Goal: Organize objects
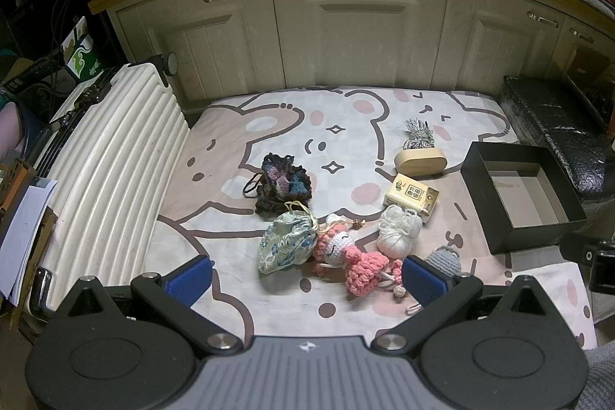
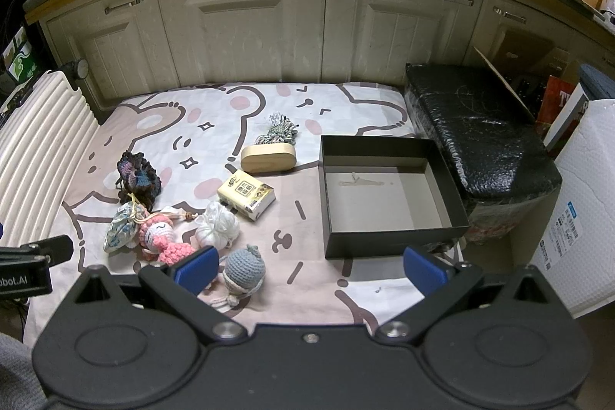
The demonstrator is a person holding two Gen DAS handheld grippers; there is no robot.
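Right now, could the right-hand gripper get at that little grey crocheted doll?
Probably yes. The right gripper is open and empty, and the grey doll lies just ahead beside its left finger, with nothing on top of it.

The left gripper (image 1: 307, 275) has matte black linkage arms, blue ribbed finger pads (image 1: 190, 279), silver pivot screws and a grey ridged body. The right gripper (image 2: 309, 269) matches it, but its body is black, with one central screw. A grey knit sleeve (image 1: 599, 377) edges the left gripper's body.

You have two crochet dolls (image 2: 163, 237) (image 2: 244, 266), two pouches (image 2: 123, 227) (image 2: 138, 175), one yarn ball (image 2: 217, 223), one tissue pack (image 2: 248, 195), one wooden case (image 2: 269, 156), one cord bundle (image 2: 280, 129), one black box (image 2: 388, 241).
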